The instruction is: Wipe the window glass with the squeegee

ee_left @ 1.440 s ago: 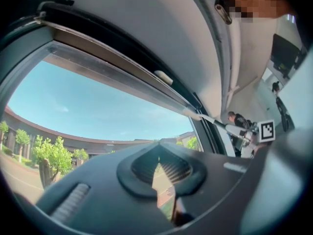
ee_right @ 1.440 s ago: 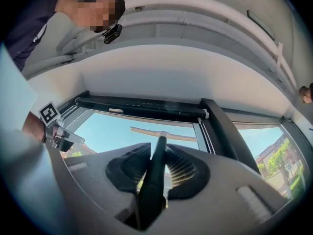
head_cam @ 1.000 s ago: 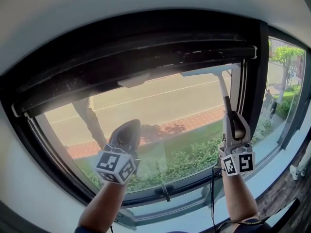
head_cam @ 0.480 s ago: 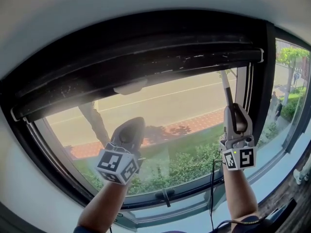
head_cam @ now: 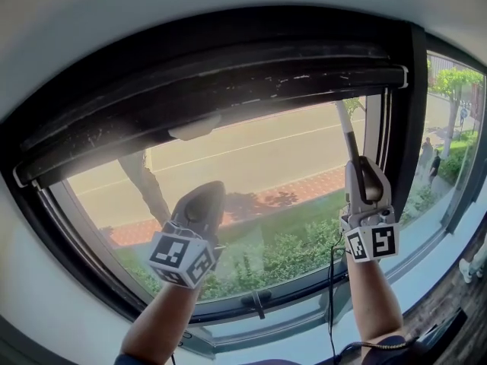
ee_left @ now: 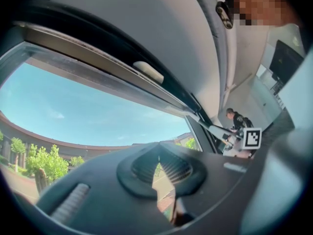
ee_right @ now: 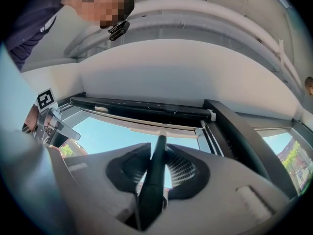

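The window glass (head_cam: 251,173) fills the middle of the head view, under a black roller blind (head_cam: 228,74). At the pane's right side my right gripper (head_cam: 359,172) is shut on the dark squeegee handle (head_cam: 348,137), which rises to the blind's lower edge. In the right gripper view the handle (ee_right: 154,175) runs up between the jaws of that gripper (ee_right: 155,166) to the pale squeegee blade (ee_right: 161,132), which lies along the top of the glass. My left gripper (head_cam: 204,198) is held up near the lower middle of the pane. Its jaws (ee_left: 159,166) are shut, with nothing in them.
A thick black frame post (head_cam: 407,128) stands just right of the squeegee, with a second pane (head_cam: 449,128) beyond it. A window handle (head_cam: 255,301) sits on the lower frame. A black cable (head_cam: 332,295) hangs beside my right forearm.
My right gripper has pushed the squeegee upward, so the blade, seen below the blind a second ago, now sits at the glass's top edge. The left gripper has barely moved.
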The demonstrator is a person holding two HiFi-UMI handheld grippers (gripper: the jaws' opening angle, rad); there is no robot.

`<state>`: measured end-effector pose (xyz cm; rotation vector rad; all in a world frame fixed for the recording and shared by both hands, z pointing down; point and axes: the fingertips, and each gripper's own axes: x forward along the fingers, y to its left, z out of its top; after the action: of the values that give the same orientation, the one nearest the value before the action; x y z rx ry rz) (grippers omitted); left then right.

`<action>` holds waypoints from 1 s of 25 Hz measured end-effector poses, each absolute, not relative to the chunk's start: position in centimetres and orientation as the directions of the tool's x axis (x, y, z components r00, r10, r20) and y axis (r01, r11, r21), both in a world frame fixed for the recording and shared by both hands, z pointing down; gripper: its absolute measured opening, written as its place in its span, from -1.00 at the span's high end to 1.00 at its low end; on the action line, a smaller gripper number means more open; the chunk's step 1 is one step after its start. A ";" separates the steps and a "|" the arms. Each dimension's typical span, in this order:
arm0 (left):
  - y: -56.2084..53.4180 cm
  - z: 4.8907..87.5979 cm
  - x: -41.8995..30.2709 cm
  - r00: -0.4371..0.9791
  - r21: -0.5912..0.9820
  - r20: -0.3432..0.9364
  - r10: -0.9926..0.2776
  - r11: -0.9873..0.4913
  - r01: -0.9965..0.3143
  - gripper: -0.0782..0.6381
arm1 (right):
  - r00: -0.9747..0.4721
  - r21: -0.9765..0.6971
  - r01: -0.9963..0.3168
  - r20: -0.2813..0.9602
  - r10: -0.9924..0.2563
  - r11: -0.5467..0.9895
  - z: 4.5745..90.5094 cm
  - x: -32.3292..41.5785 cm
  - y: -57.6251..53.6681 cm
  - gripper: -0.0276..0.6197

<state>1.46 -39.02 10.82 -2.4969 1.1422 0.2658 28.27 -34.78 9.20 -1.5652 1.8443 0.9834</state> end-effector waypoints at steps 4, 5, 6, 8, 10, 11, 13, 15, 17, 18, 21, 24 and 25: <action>-38.5 11.5 1.8 0.662 -0.254 -0.316 -0.680 -0.611 -0.750 0.77 | -0.190 0.190 -0.980 -0.763 -0.617 0.066 10.2 28.2 -34.5 0.60; -38.4 11.6 1.9 0.664 -0.254 -0.314 -0.678 -0.614 -0.747 0.77 | -0.188 0.190 -0.980 -0.760 -0.622 0.064 10.4 28.2 -34.4 0.60; -38.3 11.7 2.0 0.667 -0.255 -0.311 -0.677 -0.616 -0.745 0.77 | -0.187 0.190 -0.980 -0.757 -0.626 0.063 10.5 28.2 -34.3 0.60; -38.3 11.9 1.9 0.669 -0.256 -0.307 -0.677 -0.618 -0.743 0.77 | -0.183 0.187 -0.980 -0.752 -0.633 0.061 10.9 28.2 -34.2 0.60; -38.3 12.0 1.7 0.669 -0.255 -0.304 -0.678 -0.619 -0.743 0.77 | -0.177 0.182 -0.982 -0.747 -0.641 0.060 11.3 28.1 -34.1 0.60; -38.2 12.0 1.5 0.670 -0.254 -0.303 -0.678 -0.620 -0.742 0.77 | -0.175 0.180 -0.982 -0.744 -0.645 0.059 11.6 28.0 -34.0 0.60; -38.1 12.1 1.4 0.672 -0.253 -0.301 -0.677 -0.623 -0.741 0.77 | -0.171 0.178 -0.982 -0.738 -0.653 0.055 12.0 28.0 -34.0 0.60; -37.9 12.4 1.5 0.675 -0.249 -0.299 -0.674 -0.627 -0.738 0.77 | -0.168 0.179 -0.983 -0.732 -0.660 0.052 12.5 28.0 -33.9 0.60; -37.7 12.8 1.6 0.680 -0.245 -0.294 -0.672 -0.635 -0.733 0.77 | -0.164 0.177 -0.983 -0.728 -0.666 0.049 12.9 27.9 -33.8 0.60; -37.7 13.0 1.6 0.682 -0.242 -0.290 -0.671 -0.638 -0.731 0.77 | -0.162 0.175 -0.983 -0.726 -0.669 0.048 13.2 27.9 -33.7 0.60; -37.7 13.5 1.7 0.689 -0.237 -0.282 -0.667 -0.648 -0.724 0.77 | -0.156 0.170 -0.984 -0.717 -0.679 0.047 13.8 27.8 -33.6 0.60; -37.5 13.8 1.7 0.693 -0.231 -0.279 -0.664 -0.654 -0.720 0.77 | -0.153 0.170 -0.985 -0.708 -0.690 0.044 14.4 27.7 -33.4 0.60; -37.5 13.9 1.7 0.695 -0.229 -0.278 -0.663 -0.657 -0.719 0.77 | -0.152 0.170 -0.985 -0.705 -0.693 0.043 14.6 27.7 -33.4 0.60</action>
<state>1.66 -37.49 13.89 -2.5856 1.0881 0.2434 27.71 -33.35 14.59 -1.6855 1.8932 0.8934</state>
